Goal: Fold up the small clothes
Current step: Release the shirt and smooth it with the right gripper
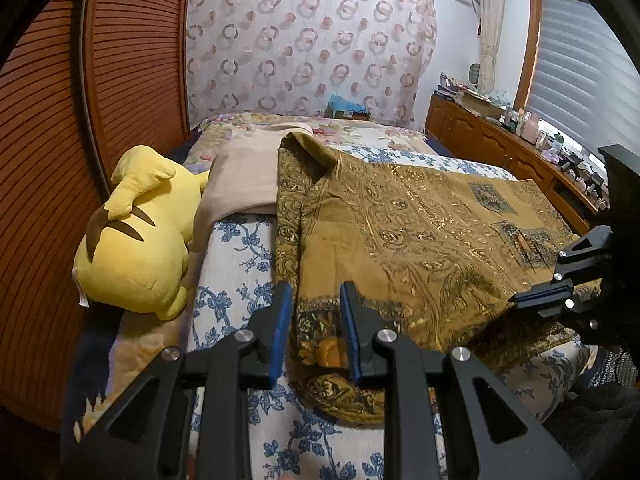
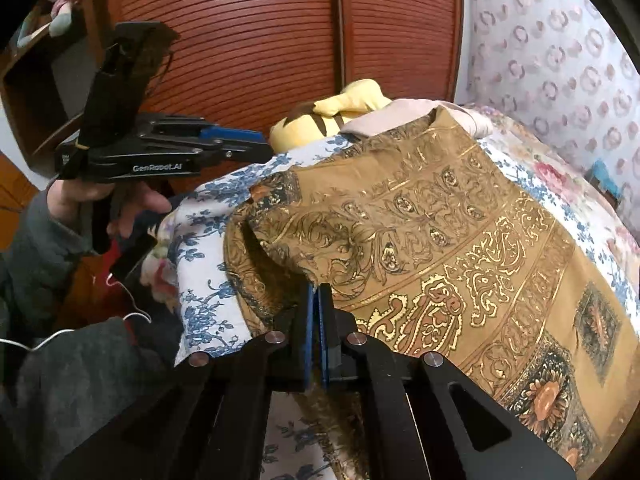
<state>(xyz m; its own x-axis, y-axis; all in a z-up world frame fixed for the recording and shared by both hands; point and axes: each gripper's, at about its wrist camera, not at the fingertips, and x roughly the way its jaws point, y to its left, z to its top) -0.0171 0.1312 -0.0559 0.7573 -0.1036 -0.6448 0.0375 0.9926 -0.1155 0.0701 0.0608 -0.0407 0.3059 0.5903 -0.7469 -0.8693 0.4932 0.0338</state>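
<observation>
An ochre patterned cloth [image 1: 432, 224] with gold print lies spread over the bed; it also shows in the right wrist view [image 2: 460, 216]. My left gripper [image 1: 316, 312] is open, its blue pads [image 1: 282, 320] on either side of the cloth's near left edge, holding nothing. It appears in the right wrist view [image 2: 240, 142] above the bed's edge. My right gripper [image 2: 318, 300] is shut on a raised fold of the cloth's near edge. It shows at the right of the left wrist view [image 1: 532, 300].
A yellow plush toy [image 1: 136, 236] lies at the bed's left side against a louvred wooden wardrobe [image 1: 44, 160]. A beige garment [image 1: 240, 172] lies beyond the cloth. A blue-flowered bedspread [image 1: 240, 264] covers the bed. A wooden cabinet [image 1: 500, 148] with clutter stands at the right.
</observation>
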